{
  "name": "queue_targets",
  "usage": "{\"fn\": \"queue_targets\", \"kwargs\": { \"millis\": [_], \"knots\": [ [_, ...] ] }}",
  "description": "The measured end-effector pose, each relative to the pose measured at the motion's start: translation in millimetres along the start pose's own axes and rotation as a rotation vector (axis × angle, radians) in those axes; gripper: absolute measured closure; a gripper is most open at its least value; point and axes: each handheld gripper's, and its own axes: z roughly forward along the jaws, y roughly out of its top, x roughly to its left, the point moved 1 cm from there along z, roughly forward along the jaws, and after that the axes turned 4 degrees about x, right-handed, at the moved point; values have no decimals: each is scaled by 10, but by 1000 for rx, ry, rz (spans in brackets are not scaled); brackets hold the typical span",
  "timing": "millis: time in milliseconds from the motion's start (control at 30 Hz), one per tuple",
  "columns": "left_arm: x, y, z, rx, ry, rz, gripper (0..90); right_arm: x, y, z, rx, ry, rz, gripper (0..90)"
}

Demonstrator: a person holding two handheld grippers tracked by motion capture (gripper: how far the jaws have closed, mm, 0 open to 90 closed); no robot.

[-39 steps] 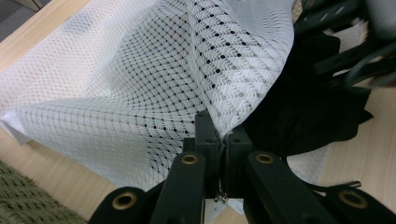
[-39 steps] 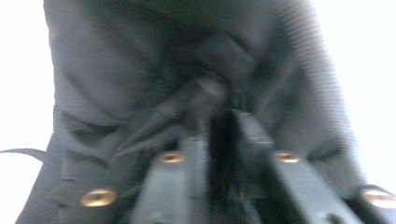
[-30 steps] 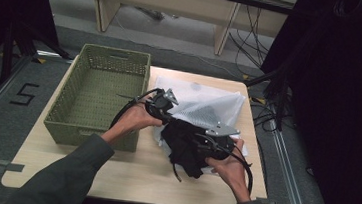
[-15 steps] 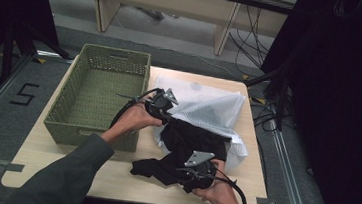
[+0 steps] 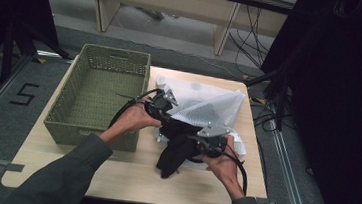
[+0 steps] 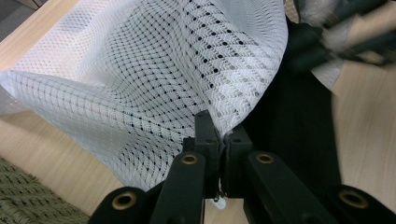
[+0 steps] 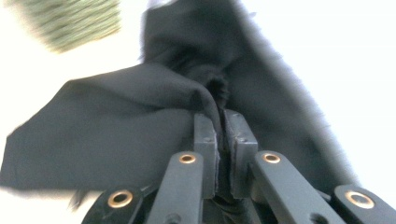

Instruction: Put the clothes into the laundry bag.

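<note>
We take the woven basket (image 5: 100, 94) as our landmark: an olive-green rectangular bin of plaited strands, standing on the pale wooden table (image 5: 126, 177) at its left side. Everything else lies to the right of the basket.

The black garment (image 5: 177, 147) is a soft, matte, limp piece of cloth. In the high view its long axis runs on a slant, from the end near the basket's right wall down toward the table's near edge, where its loose end droops and points toward the person. Its upper end sits at the mouth of the white mesh bag (image 5: 203, 106), a thin net sack of fine diamond weave, crumpled and puffed, lying just right of the basket.

Our left gripper (image 5: 161, 102) sits just beside the basket's right wall. Its 2 jaws are pressed together on the edge of the mesh bag (image 6: 154, 79), pinching a fold of net at the tips; the black garment (image 6: 294, 135) lies right next to that fold.

Our right gripper (image 5: 211, 139) is farther from the basket, over the bag's near side. Its 2 jaws are clamped tight on a bunched ridge of the black garment (image 7: 140, 121), which spreads out ahead of the tips in broad folds, with the basket (image 7: 70, 21) blurred beyond.
</note>
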Motion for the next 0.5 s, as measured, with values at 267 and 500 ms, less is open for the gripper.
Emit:
{"fn": "queue_targets", "kwargs": {
  "millis": [267, 500],
  "knots": [
    [-11, -5, 19, 6, -4, -6, 871, -250, -140, 563, 157, -71, 101, 870],
    [-9, 1, 41, 21, -4, 4, 860, -317, -120, 318, 81, -34, 175, 675]
  ]
}}
